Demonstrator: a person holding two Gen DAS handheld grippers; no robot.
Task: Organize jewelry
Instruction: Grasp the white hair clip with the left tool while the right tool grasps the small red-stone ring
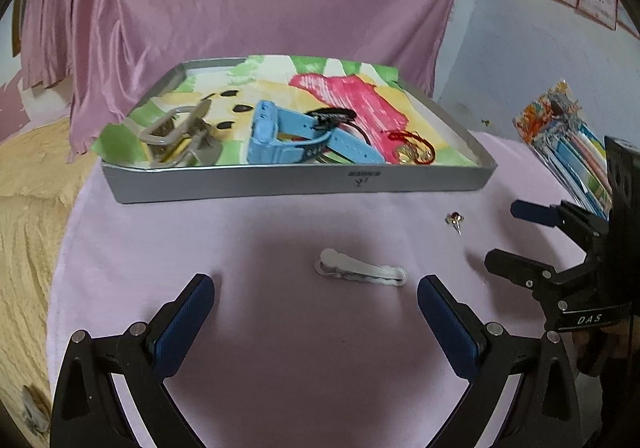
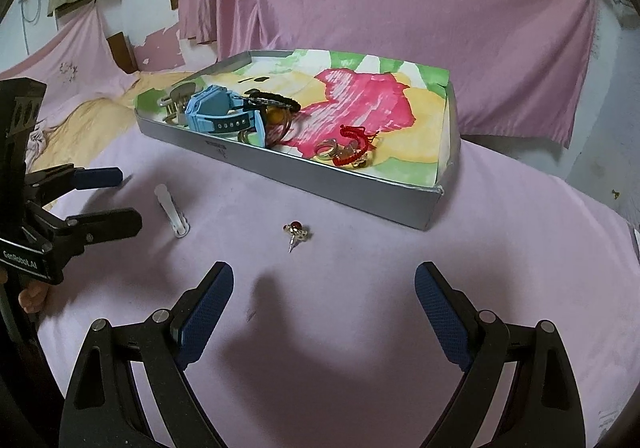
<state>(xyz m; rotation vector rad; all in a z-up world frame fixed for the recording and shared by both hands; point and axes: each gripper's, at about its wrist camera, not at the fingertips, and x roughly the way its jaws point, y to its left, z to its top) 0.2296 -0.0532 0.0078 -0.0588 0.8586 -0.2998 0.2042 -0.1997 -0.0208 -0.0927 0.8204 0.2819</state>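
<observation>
Tray (image 1: 296, 184), one clip (image 1: 362, 271), one earring (image 1: 455, 219).

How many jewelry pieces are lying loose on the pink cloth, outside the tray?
2: a white hair clip ahead of the left gripper, and a red-stone earring ahead of the right gripper.

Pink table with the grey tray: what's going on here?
A person holds two open grippers over the pink cloth-covered table. The shallow grey tray already holds a blue watch, a beige claw clip and a red cord bracelet. A white hair clip and a small red-stone earring lie outside, ungripped.
</observation>
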